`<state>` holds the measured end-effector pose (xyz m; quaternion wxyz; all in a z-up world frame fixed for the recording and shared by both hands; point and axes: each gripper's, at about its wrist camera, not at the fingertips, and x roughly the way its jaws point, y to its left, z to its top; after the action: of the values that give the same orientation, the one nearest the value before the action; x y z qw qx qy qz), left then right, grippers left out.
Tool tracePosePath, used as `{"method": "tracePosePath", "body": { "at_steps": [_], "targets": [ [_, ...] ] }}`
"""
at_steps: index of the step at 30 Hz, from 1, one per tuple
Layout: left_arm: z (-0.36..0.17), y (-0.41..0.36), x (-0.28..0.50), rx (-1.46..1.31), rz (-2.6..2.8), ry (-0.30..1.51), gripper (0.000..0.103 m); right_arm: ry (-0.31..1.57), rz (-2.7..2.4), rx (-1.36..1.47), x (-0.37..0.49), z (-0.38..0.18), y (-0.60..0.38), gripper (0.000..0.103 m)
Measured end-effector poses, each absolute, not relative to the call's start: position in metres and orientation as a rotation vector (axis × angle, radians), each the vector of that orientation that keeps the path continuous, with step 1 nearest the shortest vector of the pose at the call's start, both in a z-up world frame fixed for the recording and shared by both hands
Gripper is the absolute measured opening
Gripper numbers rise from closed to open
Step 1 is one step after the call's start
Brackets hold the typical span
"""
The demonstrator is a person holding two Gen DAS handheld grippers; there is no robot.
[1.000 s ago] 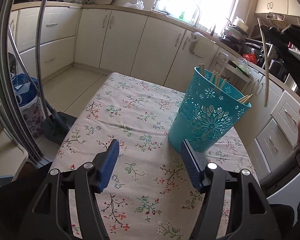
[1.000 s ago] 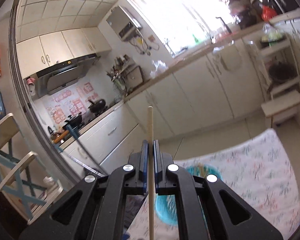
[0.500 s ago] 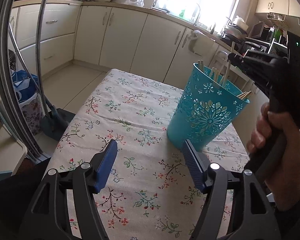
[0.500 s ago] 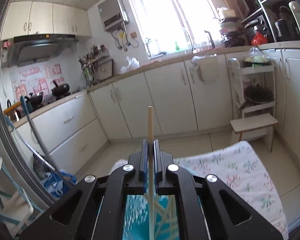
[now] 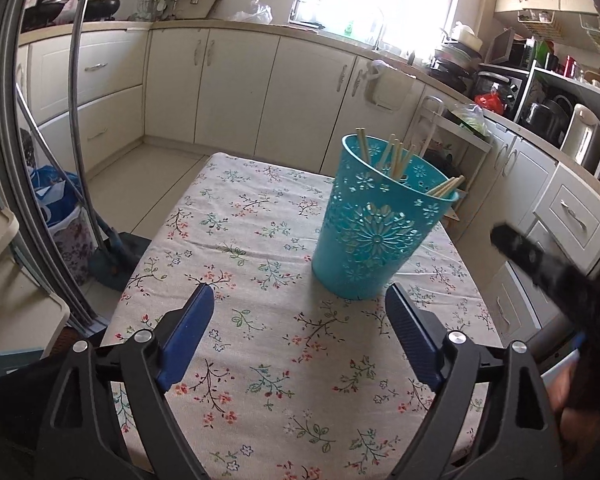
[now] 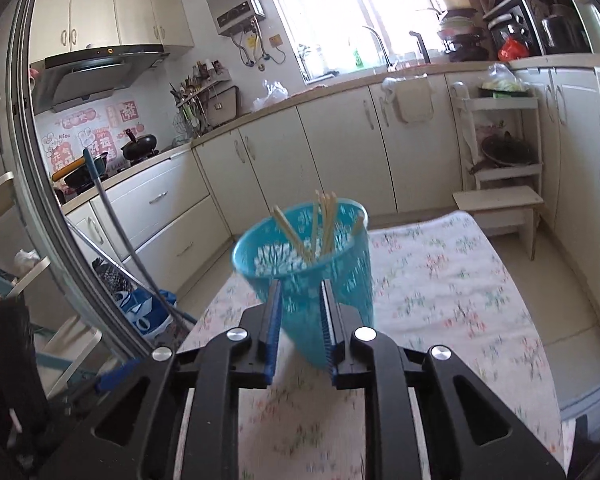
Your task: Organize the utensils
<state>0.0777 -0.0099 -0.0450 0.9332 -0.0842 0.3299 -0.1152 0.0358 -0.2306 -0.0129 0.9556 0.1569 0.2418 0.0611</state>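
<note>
A teal perforated bin (image 5: pixel 364 240) stands on the floral tablecloth (image 5: pixel 255 208), with several wooden chopsticks (image 5: pixel 396 156) upright inside it. My left gripper (image 5: pixel 300 296) hovers over the cloth just short of the bin. Its jaws are opening wide and hold nothing. In the right wrist view the bin (image 6: pixel 352 276) and its chopsticks (image 6: pixel 324 220) sit right behind my right gripper (image 6: pixel 300 286). The right jaws are opening a little, with nothing between the pads. The right gripper (image 5: pixel 540 264) also shows as a dark blur at the table's right side.
A broom and dustpan (image 5: pixel 111 248) lean at the table's left, beside a blue bag (image 5: pixel 55 200). A white step stool (image 6: pixel 500 204) stands past the table's far end. Cream cabinets (image 5: pixel 235 88) line the walls.
The right gripper came down to the bin and let go of the chopstick, which no longer sits between its pads. The left jaws spread wider and drew back slightly.
</note>
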Motion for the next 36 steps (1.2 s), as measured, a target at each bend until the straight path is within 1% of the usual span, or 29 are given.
{"method": "tracePosePath", "body": {
  "at_steps": [6, 8, 10, 12, 15, 17, 21, 22, 24, 25, 26, 28, 30, 34, 36],
  "targets": [
    [-0.038, -0.016, 0.062, -0.141, -0.247, 0.677, 0.087, 0.575, 0.113, 0.369, -0.003, -0.033, -0.234, 0.027],
    [-0.037, -0.017, 0.058, -0.134, -0.245, 0.682, 0.088, 0.599, 0.111, 0.379, -0.012, -0.040, -0.234, 0.032],
    [-0.036, -0.017, 0.053, -0.126, -0.241, 0.690, 0.089, 0.623, 0.113, 0.392, -0.021, -0.046, -0.233, 0.033],
    [-0.034, -0.017, 0.049, -0.117, -0.239, 0.693, 0.089, 0.639, 0.114, 0.403, -0.027, -0.049, -0.232, 0.034],
    [-0.029, -0.019, 0.042, -0.101, -0.235, 0.687, 0.090, 0.652, 0.120, 0.403, -0.035, -0.046, -0.229, 0.038],
    [-0.024, -0.021, 0.037, -0.090, -0.235, 0.681, 0.092, 0.649, 0.117, 0.396, -0.037, -0.040, -0.227, 0.044],
    [-0.015, -0.026, 0.028, -0.068, -0.241, 0.666, 0.094, 0.634, 0.103, 0.383, -0.044, -0.028, -0.226, 0.050],
    [-0.012, -0.027, 0.025, -0.063, -0.240, 0.661, 0.094, 0.632, 0.095, 0.380, -0.046, -0.025, -0.227, 0.055],
    [-0.007, -0.028, 0.020, -0.055, -0.237, 0.654, 0.095, 0.625, 0.085, 0.377, -0.049, -0.019, -0.227, 0.057],
    [-0.005, -0.029, 0.018, -0.053, -0.236, 0.652, 0.095, 0.627, 0.078, 0.371, -0.050, -0.017, -0.227, 0.061],
    [-0.003, -0.029, 0.015, -0.050, -0.234, 0.651, 0.095, 0.630, 0.065, 0.365, -0.051, -0.014, -0.227, 0.067],
    [0.003, -0.029, 0.009, -0.044, -0.226, 0.652, 0.095, 0.632, 0.039, 0.356, -0.055, -0.009, -0.227, 0.072],
    [0.009, -0.029, 0.004, -0.039, -0.211, 0.649, 0.095, 0.636, 0.023, 0.349, -0.059, -0.002, -0.227, 0.074],
    [0.023, -0.026, -0.007, -0.029, -0.171, 0.672, 0.095, 0.626, -0.020, 0.318, -0.069, 0.015, -0.225, 0.089],
    [0.030, -0.025, -0.013, -0.026, -0.152, 0.685, 0.095, 0.612, -0.037, 0.302, -0.077, 0.026, -0.222, 0.091]
  ]
}}
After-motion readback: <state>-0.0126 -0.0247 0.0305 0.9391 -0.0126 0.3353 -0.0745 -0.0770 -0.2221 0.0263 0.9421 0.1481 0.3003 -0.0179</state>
